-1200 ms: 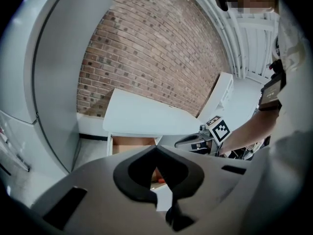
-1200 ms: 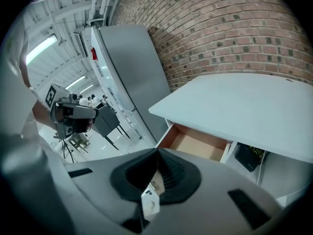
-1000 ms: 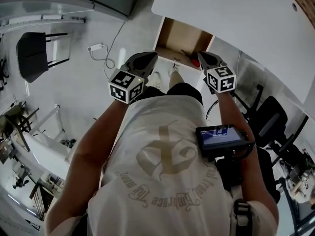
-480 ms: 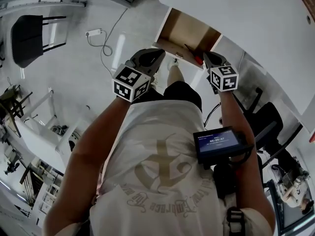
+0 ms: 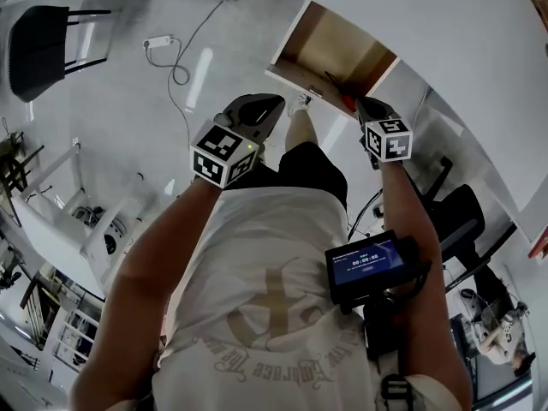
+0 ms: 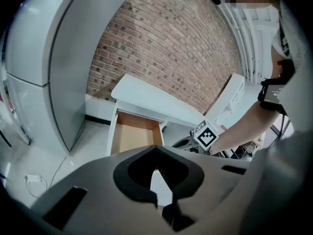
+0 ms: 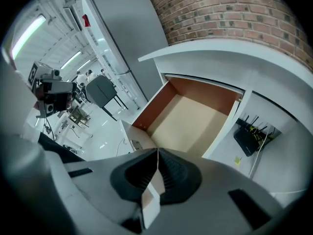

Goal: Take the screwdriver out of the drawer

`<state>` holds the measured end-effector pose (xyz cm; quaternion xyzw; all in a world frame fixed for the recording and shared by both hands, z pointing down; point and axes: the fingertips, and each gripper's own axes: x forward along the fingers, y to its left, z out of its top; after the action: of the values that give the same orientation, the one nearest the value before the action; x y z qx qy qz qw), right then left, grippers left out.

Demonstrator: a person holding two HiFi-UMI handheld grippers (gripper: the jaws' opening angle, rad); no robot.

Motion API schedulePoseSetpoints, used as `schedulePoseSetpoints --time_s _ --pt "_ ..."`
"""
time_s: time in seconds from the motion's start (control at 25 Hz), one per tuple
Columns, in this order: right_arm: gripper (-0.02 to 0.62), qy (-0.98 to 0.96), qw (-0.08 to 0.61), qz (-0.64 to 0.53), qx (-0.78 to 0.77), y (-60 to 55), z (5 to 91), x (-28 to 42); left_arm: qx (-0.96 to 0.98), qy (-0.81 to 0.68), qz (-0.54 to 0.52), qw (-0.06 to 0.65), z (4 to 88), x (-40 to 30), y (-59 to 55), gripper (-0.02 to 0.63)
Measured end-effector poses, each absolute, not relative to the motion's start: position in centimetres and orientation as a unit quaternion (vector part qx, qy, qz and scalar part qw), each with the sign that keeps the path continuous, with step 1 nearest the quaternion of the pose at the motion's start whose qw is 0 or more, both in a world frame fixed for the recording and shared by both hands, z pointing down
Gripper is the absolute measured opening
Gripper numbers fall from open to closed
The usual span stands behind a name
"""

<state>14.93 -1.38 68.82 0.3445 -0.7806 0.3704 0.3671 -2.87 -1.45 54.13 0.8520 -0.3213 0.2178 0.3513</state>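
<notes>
Reaching step: the red-handled screwdriver lies in the open drawer, upper centre. The right gripper, just beside it, and left gripper are pressed together, empty; the right likely must spread next.

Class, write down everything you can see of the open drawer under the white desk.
The drawer stands pulled out from under the white desk. It is a shallow box with a pale wood-look floor, reddish-brown inner walls and a white front panel. A red-handled tool, likely the screwdriver, lies by its front right corner. Nothing else shows inside.
</notes>
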Motion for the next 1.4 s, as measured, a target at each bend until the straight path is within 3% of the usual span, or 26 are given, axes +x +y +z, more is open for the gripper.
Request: schedulePoseSetpoints --time_s 0.84,1.0,1.4 --pt "0.028 -0.756 0.484 0.364 0.251 0.2 74.0 14.9 0.832 -0.334 0.197 0.397 56.1 -4.9 2.7 0.018" --pt "0.094 -0.743 0.518 0.367 0.211 0.1 74.5 14.0 0.824 -0.340 0.190 0.411 56.2 -6.0 2.9 0.018" --pt "0.112 -0.692 0.600 0.377 0.137 0.0 77.0 13.5 0.804 -0.372 0.170 0.431 57.2 -8.5 3.6 0.018"
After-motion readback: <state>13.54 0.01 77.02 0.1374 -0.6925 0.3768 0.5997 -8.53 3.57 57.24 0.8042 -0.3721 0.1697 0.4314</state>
